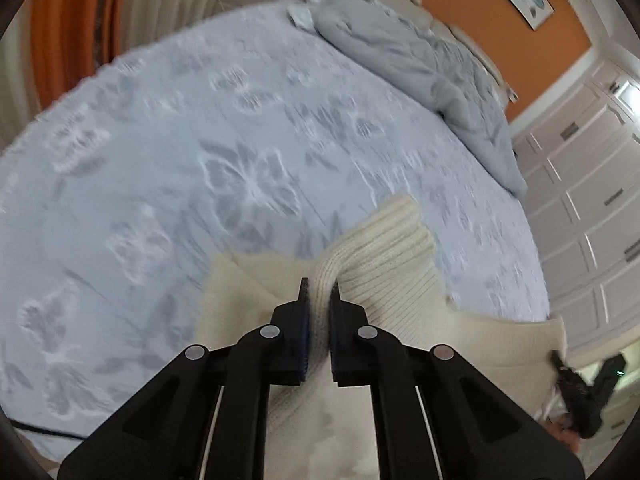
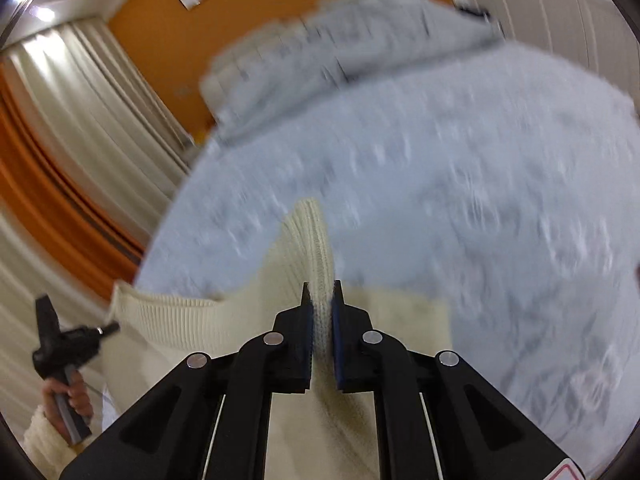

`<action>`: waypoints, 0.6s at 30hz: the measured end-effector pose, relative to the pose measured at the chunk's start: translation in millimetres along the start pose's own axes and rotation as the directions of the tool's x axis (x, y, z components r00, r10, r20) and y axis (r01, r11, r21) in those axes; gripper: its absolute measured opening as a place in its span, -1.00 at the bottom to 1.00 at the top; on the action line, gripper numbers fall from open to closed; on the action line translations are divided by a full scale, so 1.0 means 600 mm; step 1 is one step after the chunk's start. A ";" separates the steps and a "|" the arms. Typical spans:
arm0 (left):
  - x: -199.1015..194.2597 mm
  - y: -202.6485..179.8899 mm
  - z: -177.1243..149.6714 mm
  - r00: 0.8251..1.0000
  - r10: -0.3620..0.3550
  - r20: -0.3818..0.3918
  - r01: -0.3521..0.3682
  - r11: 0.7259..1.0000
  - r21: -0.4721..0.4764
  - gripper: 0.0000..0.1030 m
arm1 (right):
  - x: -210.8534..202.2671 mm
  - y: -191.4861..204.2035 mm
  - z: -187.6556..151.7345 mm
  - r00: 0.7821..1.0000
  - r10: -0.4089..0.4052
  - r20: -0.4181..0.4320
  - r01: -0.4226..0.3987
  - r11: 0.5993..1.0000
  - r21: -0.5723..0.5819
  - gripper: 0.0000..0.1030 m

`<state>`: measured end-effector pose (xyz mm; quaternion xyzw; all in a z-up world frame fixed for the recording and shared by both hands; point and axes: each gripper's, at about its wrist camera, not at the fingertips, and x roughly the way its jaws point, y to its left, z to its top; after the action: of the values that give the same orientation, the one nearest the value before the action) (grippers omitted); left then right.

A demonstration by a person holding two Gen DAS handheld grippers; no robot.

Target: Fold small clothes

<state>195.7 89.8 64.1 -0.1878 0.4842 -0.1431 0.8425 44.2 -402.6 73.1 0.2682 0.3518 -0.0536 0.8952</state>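
Sweater (image 1: 380,280): a cream rib-knit garment, held above the bed (image 1: 160,180) between the two grippers. In both wrist views the body hangs below and toward the camera, while a ribbed end, probably a sleeve or cuff, projects forward past the fingertips.

Left gripper (image 1: 319,290): jaws nearly closed, pinching a bunched fold of the ribbed knit. Right gripper (image 2: 321,292): same condition, jaws drawn in on a thick ridge of knit. Each wrist view also shows the other gripper at the far edge of the cloth, so the garment is stretched between the two holds.

Handling judgement: the knit looks soft, thick and stretchy, with no stiffness of its own. It will probably sag between the holds and drape where it is laid. It is likely light to moderate in weight, not fragile and not slippery; the ribs should give the pads good purchase.

Hold points: seams, shoulders and ribbed edges are preferable. A single-layer pinch in the open body may stretch or distort the knit.

Both views are motion-blurred; the garment's full outline cannot be determined.
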 end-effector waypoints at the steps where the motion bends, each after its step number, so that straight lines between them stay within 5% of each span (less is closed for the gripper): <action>1: 0.009 0.007 0.008 1.000 0.025 -0.011 -0.025 1.000 -0.002 -0.87 | 0.007 -0.002 0.009 1.000 -0.017 0.003 0.017 1.000 -0.005 -0.85; 5: 0.121 0.046 -0.004 0.979 0.145 -0.145 -0.151 0.988 -0.032 -0.85 | 0.139 -0.072 -0.011 0.975 -0.142 -0.174 0.153 0.987 0.053 -0.84; 7: 0.163 0.046 -0.022 0.961 0.210 -0.179 -0.213 0.977 0.005 -0.80 | 0.201 -0.104 -0.046 0.922 -0.235 -0.306 0.258 0.966 0.036 -0.83; 12: 0.108 0.013 -0.046 0.965 0.249 -0.087 -0.241 0.966 0.092 -0.63 | 0.109 -0.038 -0.037 0.952 -0.275 -0.131 0.277 0.961 -0.008 -0.58; 14: 0.060 -0.002 -0.058 0.970 0.244 -0.024 -0.240 0.966 0.099 -0.36 | 0.063 0.005 -0.048 0.966 -0.251 -0.055 0.248 0.967 -0.065 -0.45; 18: 0.014 -0.050 -0.105 0.980 0.197 0.039 -0.200 0.969 0.144 -0.07 | 0.071 0.099 -0.119 0.986 -0.082 -0.145 0.064 0.990 -0.124 -0.46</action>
<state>143.5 48.3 42.4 -0.0775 0.4785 -0.0911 0.8699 50.3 -311.5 27.9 0.2045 0.4303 -0.0448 0.8781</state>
